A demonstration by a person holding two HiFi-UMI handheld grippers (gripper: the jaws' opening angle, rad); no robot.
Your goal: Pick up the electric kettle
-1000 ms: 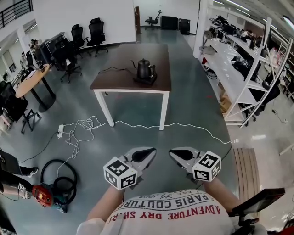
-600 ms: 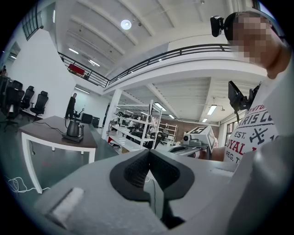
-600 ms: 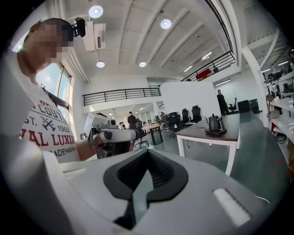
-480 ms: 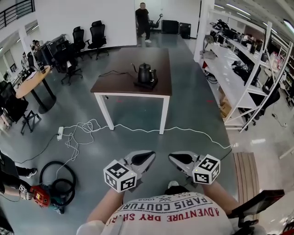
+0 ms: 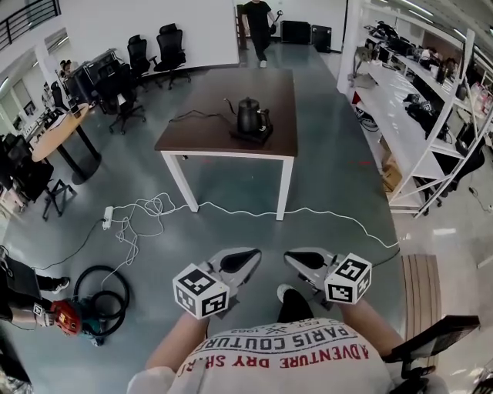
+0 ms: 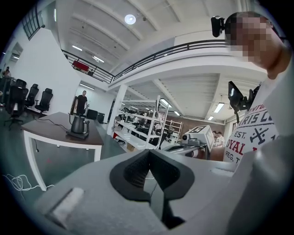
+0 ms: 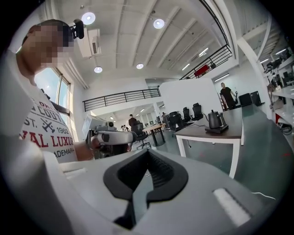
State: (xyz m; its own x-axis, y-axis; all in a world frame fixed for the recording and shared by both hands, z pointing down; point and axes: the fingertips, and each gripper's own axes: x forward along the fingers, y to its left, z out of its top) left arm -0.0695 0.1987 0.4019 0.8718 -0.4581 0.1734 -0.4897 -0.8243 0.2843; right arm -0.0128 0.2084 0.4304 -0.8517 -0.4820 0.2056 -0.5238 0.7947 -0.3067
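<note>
A black electric kettle (image 5: 249, 116) stands on its black base on a dark brown table (image 5: 202, 132) with white legs, far ahead of me across the floor. It also shows small in the left gripper view, kettle (image 6: 78, 125), and in the right gripper view, kettle (image 7: 214, 120). My left gripper (image 5: 248, 255) and right gripper (image 5: 295, 258) are held close to my body, side by side, both shut with nothing between the jaws. Each is far short of the table.
A white cable (image 5: 231, 209) and a power strip (image 5: 108, 216) lie on the floor before the table. A vacuum hose (image 5: 108, 288) lies at lower left. White shelving (image 5: 420, 115) lines the right side. Office chairs (image 5: 146, 58) stand at the back left; a person (image 5: 258, 19) walks beyond the table.
The table and kettle have shifted slightly nearer and right in the head view as I walk forward. A person has appeared behind the table. Both grippers stay shut.
</note>
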